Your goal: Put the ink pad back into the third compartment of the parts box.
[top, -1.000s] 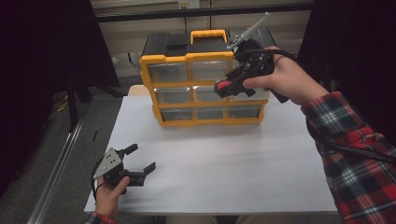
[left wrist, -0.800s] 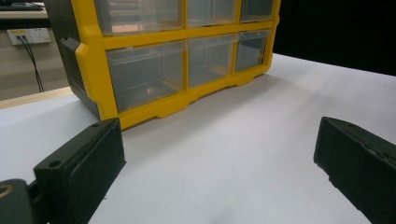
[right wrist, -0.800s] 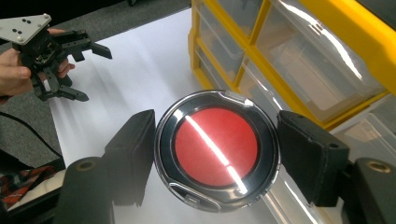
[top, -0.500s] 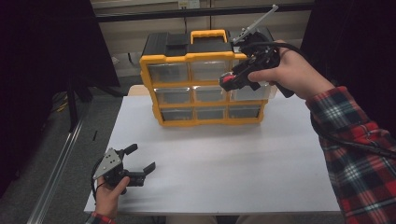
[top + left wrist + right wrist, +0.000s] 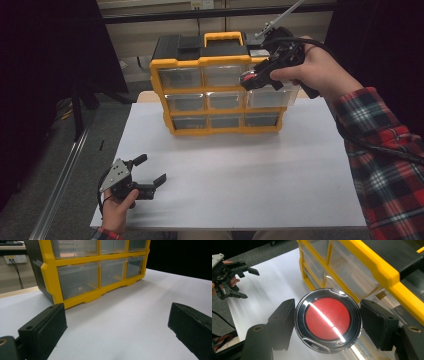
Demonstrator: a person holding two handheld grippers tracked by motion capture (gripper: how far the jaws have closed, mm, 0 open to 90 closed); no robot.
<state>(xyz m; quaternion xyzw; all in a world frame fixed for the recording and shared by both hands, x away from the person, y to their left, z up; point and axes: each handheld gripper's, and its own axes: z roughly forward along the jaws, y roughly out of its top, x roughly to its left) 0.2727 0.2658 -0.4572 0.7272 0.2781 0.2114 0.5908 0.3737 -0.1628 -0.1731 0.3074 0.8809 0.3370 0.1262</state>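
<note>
While I am comparing with half a second ago, I am seeing the right gripper [image 5: 257, 77] sitting a touch lower against the right column of the drawer cabinet [image 5: 220, 85], in front of its upper drawers; the left gripper [image 5: 147, 170] is resting where it was near the front left corner of the white table top [image 5: 240, 170].

I am holding the right gripper's jaws clamped on a round disc [image 5: 328, 320], one black pad on each side of its rim. The disc is showing a glossy red face inside a shiny black ring, with a bright streak of reflected light across it. In the high view it is appearing as a small red and black shape [image 5: 248, 78] just in front of the cabinet's clear drawer fronts; whether it is touching them I cannot tell.

The left gripper's jaws are standing wide apart with nothing between them, just above the matte white surface.

The cabinet is standing upright at the far side of the table: yellow plastic frame, black top with a yellow carry handle [image 5: 223, 37], three rows of three transparent drawers. A checked sleeve [image 5: 385, 150] is covering my right forearm, and a black cable [image 5: 370, 145] is trailing across it.
</note>
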